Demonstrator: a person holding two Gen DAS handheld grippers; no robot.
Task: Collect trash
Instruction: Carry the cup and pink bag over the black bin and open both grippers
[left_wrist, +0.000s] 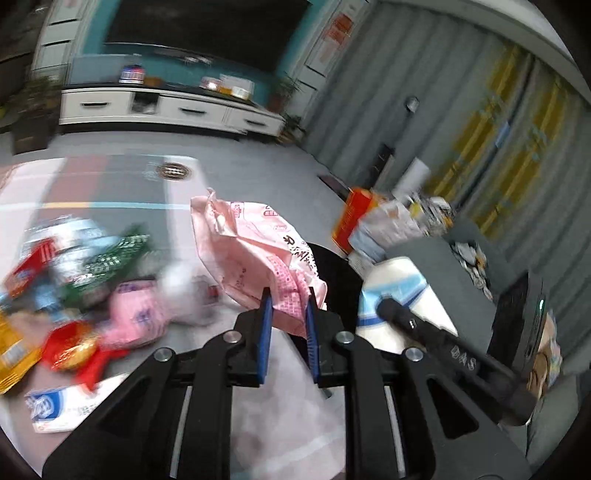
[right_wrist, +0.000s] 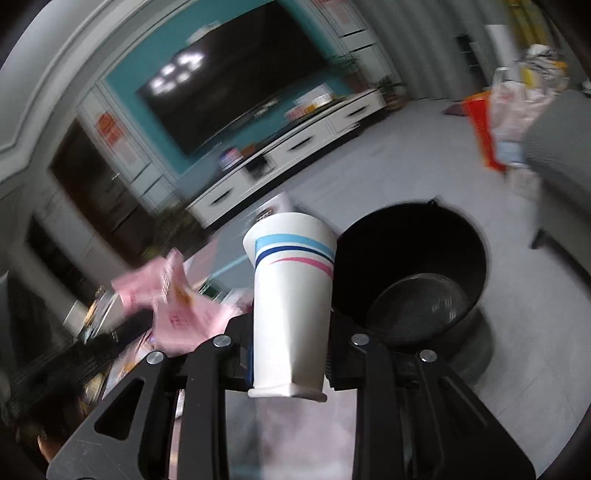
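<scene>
big black bin sits open on the floor. right gripper is clamped on a striped paper cup beside its rim, left gripper pinching a crumpled pink wrapper just above the littered table.

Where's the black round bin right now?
Right wrist view: the black round bin stands on the floor, right of the striped white paper cup in the right tongs.

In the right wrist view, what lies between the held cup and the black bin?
Nothing; the paper cup overlaps the black bin rim directly in the right wrist view.
</scene>
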